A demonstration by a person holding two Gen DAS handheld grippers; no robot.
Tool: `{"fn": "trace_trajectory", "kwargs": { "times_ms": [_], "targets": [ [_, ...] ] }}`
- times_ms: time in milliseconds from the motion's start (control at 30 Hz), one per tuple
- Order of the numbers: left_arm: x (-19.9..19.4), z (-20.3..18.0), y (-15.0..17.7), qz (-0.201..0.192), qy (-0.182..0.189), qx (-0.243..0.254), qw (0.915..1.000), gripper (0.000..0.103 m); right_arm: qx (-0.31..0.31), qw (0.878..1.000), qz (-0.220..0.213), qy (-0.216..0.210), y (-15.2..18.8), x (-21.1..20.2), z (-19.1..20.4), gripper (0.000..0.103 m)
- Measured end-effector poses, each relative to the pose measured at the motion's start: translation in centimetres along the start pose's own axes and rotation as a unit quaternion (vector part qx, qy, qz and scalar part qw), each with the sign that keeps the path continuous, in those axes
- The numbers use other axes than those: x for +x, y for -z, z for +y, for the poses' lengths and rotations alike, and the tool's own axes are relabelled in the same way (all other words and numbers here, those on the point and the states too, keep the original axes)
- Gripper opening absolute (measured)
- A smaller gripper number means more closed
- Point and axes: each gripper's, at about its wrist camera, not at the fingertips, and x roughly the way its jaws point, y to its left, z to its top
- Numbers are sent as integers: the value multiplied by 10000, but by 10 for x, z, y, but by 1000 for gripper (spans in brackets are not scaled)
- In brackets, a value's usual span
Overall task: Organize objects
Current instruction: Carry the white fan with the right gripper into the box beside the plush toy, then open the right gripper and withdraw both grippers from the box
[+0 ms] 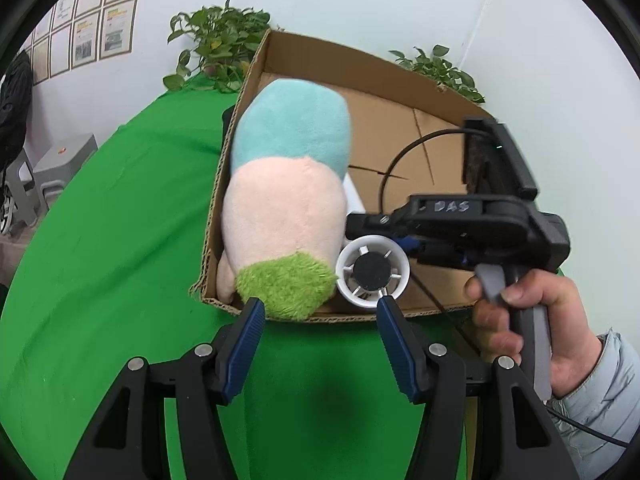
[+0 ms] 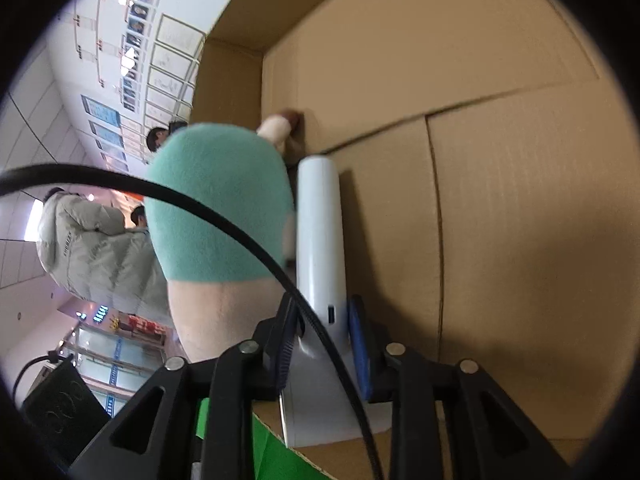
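A cardboard box [image 1: 400, 80] lies on the green cloth. A plush toy [image 1: 284, 184], teal, pink and green, rests inside along its left wall. My left gripper [image 1: 320, 312] is open and empty just in front of the box's near edge. My right gripper [image 2: 322, 328] is shut on a white handheld fan [image 2: 320, 240], which lies inside the box beside the plush toy [image 2: 220, 208]. The fan's round end [image 1: 372, 270] and the right gripper's body [image 1: 480, 224] show in the left wrist view.
Potted plants [image 1: 220, 40] stand behind the box against the white wall. A grey stool [image 1: 64, 160] is at the left. A black cable [image 2: 200, 204] crosses the right wrist view. People [image 2: 100, 248] stand in the background.
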Motion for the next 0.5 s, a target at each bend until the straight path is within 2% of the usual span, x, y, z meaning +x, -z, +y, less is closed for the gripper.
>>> {"fn": "trace_trajectory", "kwargs": {
  "times_ms": [33, 100, 167, 200, 267, 333, 500],
  "targets": [
    [-10, -1, 3, -39, -15, 2, 10000, 63, -21, 9997, -20, 222, 1, -1, 1, 44],
    [-15, -6, 0, -117, -54, -30, 9999, 71, -88, 9992, -95, 366, 1, -7, 3, 62],
    [-26, -6, 2, -231, -98, -56, 9997, 77, -242, 9983, -245, 471, 3, -22, 11, 77],
    [-29, -7, 2, -284, -138, -53, 9995, 78, -429, 9964, -391, 615, 5, -36, 17, 81],
    [-35, -9, -2, -392, -255, -28, 9989, 84, -704, 9914, -552, 956, 10, -56, 25, 82],
    [-41, -16, -6, -502, -370, 65, 9980, 85, -989, 9823, -748, 1402, 21, -82, 32, 84],
    [-46, -42, -15, -749, -572, 298, 9951, 95, -1166, 9670, -1205, 1920, 61, -133, 31, 89]
  ]
}}
